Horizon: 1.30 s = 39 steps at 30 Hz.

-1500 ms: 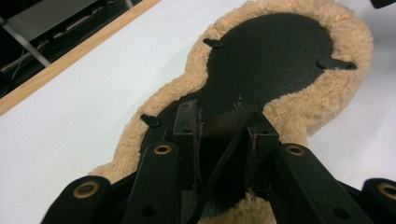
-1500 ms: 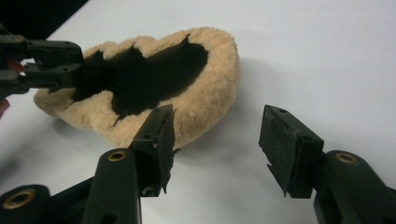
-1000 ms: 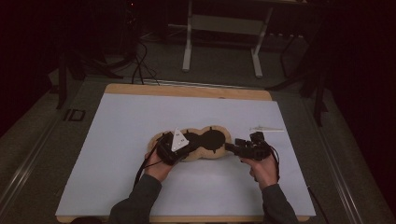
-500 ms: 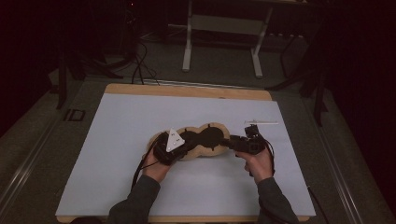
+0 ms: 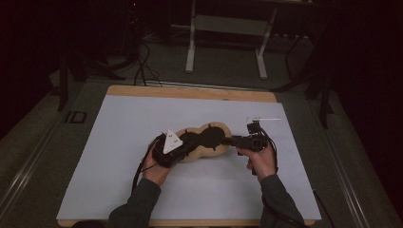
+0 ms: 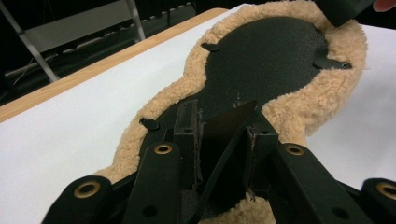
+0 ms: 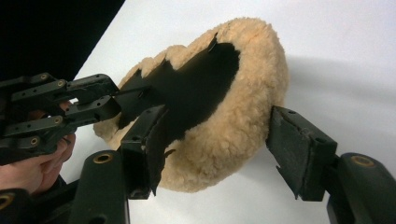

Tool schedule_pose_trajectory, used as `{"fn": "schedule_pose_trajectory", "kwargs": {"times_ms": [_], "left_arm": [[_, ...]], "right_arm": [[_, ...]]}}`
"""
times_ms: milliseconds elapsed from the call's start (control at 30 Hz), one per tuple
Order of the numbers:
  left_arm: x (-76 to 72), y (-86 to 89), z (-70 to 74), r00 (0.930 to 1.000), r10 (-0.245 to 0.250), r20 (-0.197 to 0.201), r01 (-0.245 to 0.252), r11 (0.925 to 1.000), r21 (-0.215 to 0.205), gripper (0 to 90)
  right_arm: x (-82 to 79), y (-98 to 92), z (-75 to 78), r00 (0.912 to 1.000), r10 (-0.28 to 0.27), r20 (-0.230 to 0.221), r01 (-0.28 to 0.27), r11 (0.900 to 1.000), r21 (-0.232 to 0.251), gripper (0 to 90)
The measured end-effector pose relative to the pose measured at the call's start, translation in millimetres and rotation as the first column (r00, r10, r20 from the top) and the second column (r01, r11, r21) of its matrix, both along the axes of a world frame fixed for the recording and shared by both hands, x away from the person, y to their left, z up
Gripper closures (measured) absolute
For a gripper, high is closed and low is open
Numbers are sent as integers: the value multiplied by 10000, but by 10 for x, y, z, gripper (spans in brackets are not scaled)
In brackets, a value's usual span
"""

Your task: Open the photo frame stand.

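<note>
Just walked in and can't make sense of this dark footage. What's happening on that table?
A person works with a gripper in each hand on a fleecy tan pad with a black backing, lying on the white table. The left gripper pinches a black strap on the backing. The right gripper stands open around the pad's other end, one jaw against the black side, the other clear of the fleece.

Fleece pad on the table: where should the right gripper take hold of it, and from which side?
Take the rounded free end of the fleece pad by its thick rim, coming in endwise from opposite the left gripper, which clamps the black strap. The open jaws of the right gripper straddle that end.
</note>
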State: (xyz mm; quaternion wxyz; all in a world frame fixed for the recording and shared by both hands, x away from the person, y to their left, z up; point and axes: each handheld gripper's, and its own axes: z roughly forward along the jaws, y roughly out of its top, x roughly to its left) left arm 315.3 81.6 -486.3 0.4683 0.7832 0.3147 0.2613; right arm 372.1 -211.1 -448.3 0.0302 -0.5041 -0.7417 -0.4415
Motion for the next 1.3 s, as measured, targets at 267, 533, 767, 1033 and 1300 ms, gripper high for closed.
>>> {"fn": "schedule_pose_trajectory", "kwargs": {"times_ms": [267, 533, 767, 1033, 1300], "left_arm": [[-3, 15, -13, 10000, 62, -45, -62, 9999, -123, 724], [-23, 58, -10, 10000, -66, 53, 68, 9997, -224, 723], [-25, 127, 3, 9995, -208, -217, 192, 9975, -681, 704], [-16, 183, -10, 9939, -436, -1016, 331, 9941, -1029, 567], [-62, 209, -20, 9903, -419, -1323, 315, 9963, -794, 448]], "right_arm": [[43, 40, -35, 9989, 8, -478, -2, 9999, 106, 332], [87, 86, -107, 9967, 126, -803, -90, 9989, 452, 393], [72, 96, -61, 9970, 168, -762, -128, 9985, 532, 440], [57, 74, -60, 9975, 168, -682, -119, 9973, 718, 499], [27, 77, -23, 9986, 343, -396, -311, 9964, 788, 549]]}}
